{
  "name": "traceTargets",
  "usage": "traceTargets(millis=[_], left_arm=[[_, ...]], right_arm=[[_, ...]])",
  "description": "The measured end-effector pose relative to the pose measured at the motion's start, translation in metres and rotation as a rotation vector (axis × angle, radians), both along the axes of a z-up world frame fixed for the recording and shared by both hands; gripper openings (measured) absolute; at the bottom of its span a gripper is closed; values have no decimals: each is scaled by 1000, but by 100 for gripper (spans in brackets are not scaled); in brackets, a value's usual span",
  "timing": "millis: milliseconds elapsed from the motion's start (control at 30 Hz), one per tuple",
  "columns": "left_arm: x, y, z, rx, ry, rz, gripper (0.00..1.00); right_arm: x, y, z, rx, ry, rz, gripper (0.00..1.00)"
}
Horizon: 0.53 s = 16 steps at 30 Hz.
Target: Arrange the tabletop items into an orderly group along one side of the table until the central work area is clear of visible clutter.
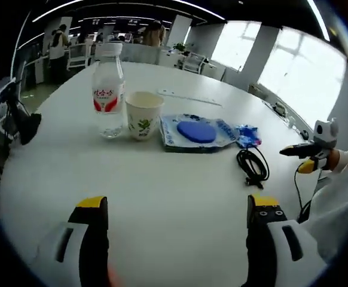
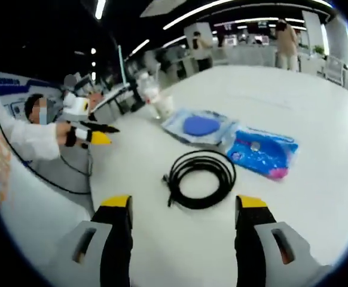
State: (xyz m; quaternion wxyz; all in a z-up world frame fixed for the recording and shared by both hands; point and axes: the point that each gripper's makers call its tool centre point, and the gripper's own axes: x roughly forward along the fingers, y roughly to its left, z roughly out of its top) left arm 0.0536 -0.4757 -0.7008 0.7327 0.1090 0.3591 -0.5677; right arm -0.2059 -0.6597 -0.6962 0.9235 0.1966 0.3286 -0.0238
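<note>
Holding my left tool [image 1: 177,218] above the white surface [image 1: 162,179], I see its jaws spread wide with nothing between them. Ahead stand a water bottle [image 1: 108,89] with a red label and, just beside it, a paper cup [image 1: 143,113]. Next to the cup lies a clear packet with a blue disc [image 1: 196,131], then a small blue packet [image 1: 247,136], and a coiled black cable [image 1: 253,164] nearer to me.

My right tool [image 2: 185,227] is spread as well — empty, hovering just short of the black cable [image 2: 199,178]. Beyond the coil lie the blue packet [image 2: 263,152] and the disc packet [image 2: 201,127], with the cup [image 2: 164,106] and bottle [image 2: 147,89] farther off. My left tool [image 2: 96,133] shows at the surface's edge.
</note>
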Motion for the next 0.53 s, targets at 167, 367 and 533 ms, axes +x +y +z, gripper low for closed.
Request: traceTargets(millis=[167, 367, 533], left_arm=[[19, 17, 11, -15, 10, 10, 100], [18, 36, 11, 63, 13, -51, 100], [17, 41, 9, 79, 24, -46, 100]], right_arm=[[-37, -2, -1, 72, 70, -96, 79], [-59, 5, 10, 78, 104, -111, 83], [-67, 7, 7, 84, 126, -123, 83]])
